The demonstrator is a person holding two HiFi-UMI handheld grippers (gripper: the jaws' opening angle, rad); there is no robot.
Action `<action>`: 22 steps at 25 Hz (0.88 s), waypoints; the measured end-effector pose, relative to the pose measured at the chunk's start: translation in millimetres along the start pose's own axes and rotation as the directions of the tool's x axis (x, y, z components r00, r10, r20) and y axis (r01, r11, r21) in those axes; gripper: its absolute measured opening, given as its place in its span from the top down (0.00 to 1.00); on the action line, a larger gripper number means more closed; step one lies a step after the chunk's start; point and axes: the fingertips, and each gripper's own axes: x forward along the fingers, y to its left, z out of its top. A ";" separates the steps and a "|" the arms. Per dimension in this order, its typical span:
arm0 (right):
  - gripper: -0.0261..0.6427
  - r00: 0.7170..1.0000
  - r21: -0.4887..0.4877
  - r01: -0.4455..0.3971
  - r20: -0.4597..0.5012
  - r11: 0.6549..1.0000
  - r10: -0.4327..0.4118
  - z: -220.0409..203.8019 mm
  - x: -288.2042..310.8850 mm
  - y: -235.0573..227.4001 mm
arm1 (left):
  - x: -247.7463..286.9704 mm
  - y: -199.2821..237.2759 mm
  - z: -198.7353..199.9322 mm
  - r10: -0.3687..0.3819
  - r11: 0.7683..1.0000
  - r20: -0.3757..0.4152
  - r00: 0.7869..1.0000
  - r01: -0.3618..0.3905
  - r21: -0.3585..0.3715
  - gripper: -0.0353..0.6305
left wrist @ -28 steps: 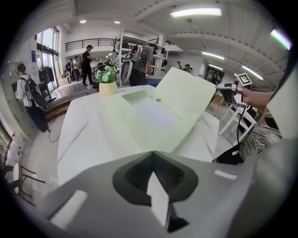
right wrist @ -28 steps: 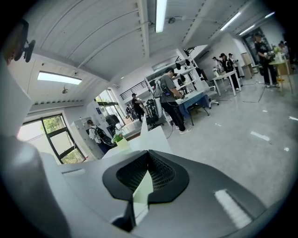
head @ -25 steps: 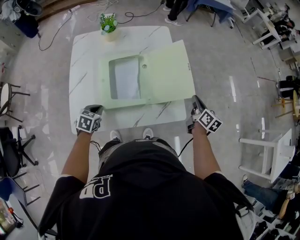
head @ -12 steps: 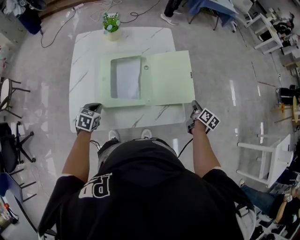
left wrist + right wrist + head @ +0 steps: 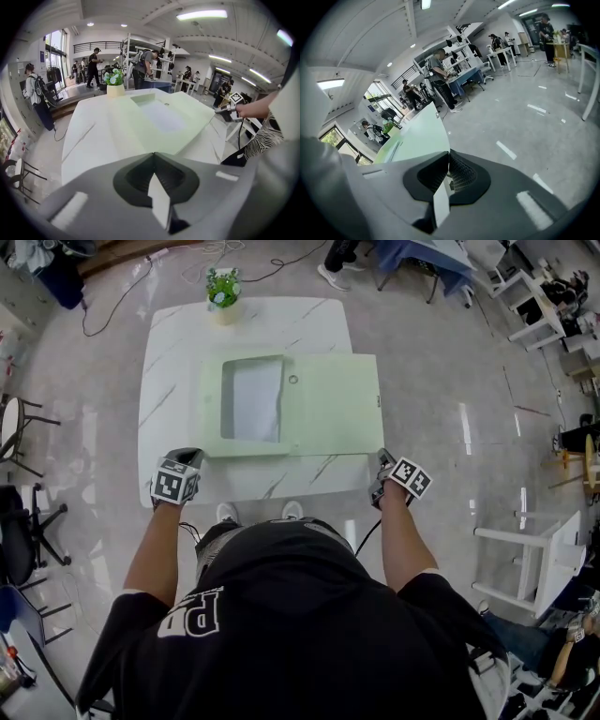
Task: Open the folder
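A pale green folder lies open on the white marble table, its cover flap spread to the right and a white sheet showing in the left half. My right gripper is at the flap's near right corner, shut on that thin cover. In the right gripper view the green cover runs right into the closed jaw tips. My left gripper hovers at the table's near left edge, shut and holding nothing. The left gripper view shows its jaws closed before the folder.
A small potted plant stands at the table's far edge. Chairs are on the floor at left, a white bench at right. A cable trails across the floor beyond the table, and several people stand at far workbenches.
The right gripper has come down with the cover, which was raised and now lies nearly flat to the right. The left gripper has stayed put.
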 end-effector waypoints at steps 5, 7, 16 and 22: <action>0.95 1.000 0.004 0.024 -0.021 1.000 -0.023 -5.3 7.5 -8.5 | 0.5 -0.2 0.2 -0.005 1.000 -0.005 1.000 0.005 0.000 0.87; 0.95 0.999 0.007 0.026 -0.027 1.000 -0.026 -6.2 8.7 -9.4 | 0.6 -0.1 0.5 -0.007 1.000 -0.004 1.000 0.007 -0.002 0.87; 0.95 0.999 -0.013 0.025 -0.033 1.000 -0.026 -4.7 5.6 -6.5 | 1.6 0.5 0.3 -0.037 0.999 -0.023 0.999 0.037 -0.007 0.87; 0.91 1.000 -0.049 0.001 0.013 0.999 0.000 3.7 -5.5 3.6 | 1.6 0.9 0.3 -0.092 0.995 -0.012 0.996 0.092 -0.048 0.87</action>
